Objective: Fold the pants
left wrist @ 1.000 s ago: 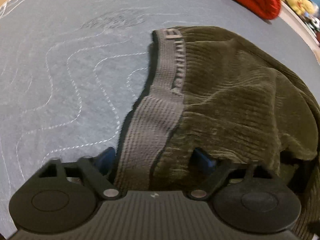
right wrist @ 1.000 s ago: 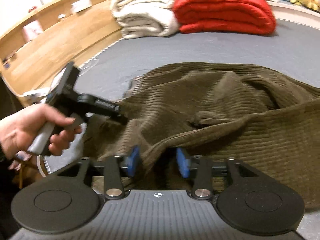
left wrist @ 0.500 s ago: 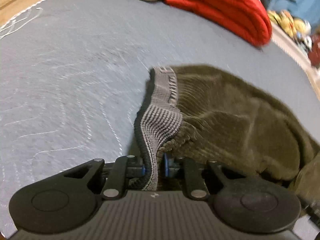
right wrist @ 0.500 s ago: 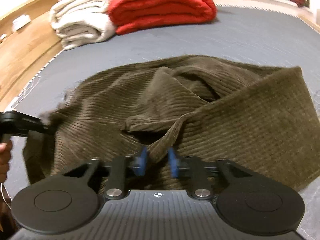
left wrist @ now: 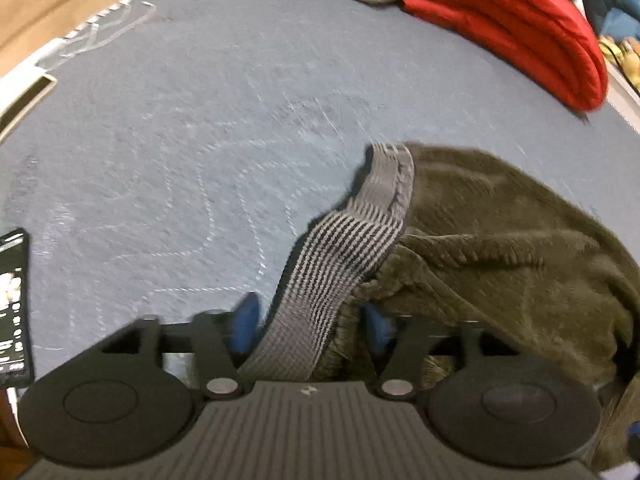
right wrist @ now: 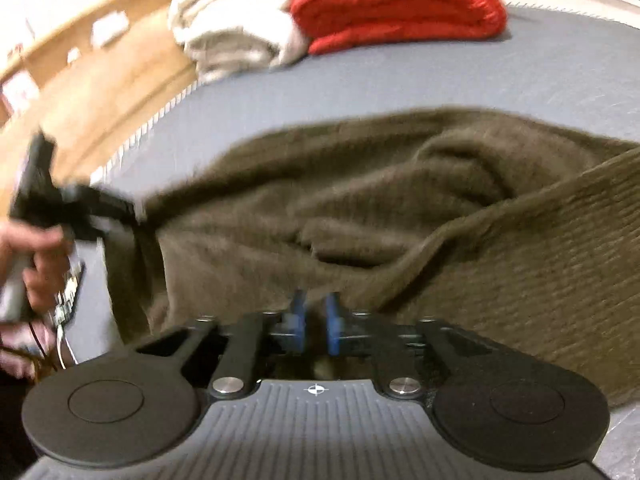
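1. Warm, fairly dim indoor light; no glare or hard highlights.
2. Fisheye bends the bed (left wrist: 192,128) edges into curves.
3. Motion blur smears the pants (right wrist: 360,200) and the hand (right wrist: 28,256) in the right view.
4. The left view is softer with streaked stitching; shadows are shallow and diffuse.

Home bedroom: quilted mattress (left wrist: 224,128), folded red blanket (right wrist: 396,4), wooden bedframe (right wrist: 100,92).

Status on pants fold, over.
Left gripper open, jaws just opening, waistband between them. Right gripper jaws just opening, narrow gap, grip on pants unclear. Phone on bed, off to the side.
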Available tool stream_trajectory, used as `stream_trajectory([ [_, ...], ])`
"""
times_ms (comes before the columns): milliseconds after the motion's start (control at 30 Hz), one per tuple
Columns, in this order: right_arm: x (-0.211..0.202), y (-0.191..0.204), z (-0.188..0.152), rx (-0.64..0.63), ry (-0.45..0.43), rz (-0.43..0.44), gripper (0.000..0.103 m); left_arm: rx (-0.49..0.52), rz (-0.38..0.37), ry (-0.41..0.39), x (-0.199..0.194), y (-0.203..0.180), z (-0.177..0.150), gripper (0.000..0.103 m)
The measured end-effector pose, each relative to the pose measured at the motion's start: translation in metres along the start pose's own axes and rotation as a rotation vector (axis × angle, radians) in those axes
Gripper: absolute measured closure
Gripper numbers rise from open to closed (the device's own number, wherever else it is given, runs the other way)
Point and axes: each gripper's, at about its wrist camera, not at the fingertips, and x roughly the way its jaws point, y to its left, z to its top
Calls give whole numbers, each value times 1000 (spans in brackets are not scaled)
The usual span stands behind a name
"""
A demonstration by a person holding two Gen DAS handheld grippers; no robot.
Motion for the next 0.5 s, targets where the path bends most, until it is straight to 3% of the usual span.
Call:
stream_trajectory([
  [67,-14,-8,11,25,-68,-19,55,-37,-11,-26,-15,5,2,30],
  [200,-47,-30,25,53,-200,-72,50,-36,5,-147,-49,1,3,23],
  [300,-64,-57,39,89,-294,-154,38,-41,-85,-207,-69,-9,0,21],
  [400,-68,-90,50,132,-339,-276,27,72,-186,-199,-76,-33,-10,21],
  [500,-60,-126,56,192,-325,-373,26,227,-285,-184,-75,-67,-26,24],
])
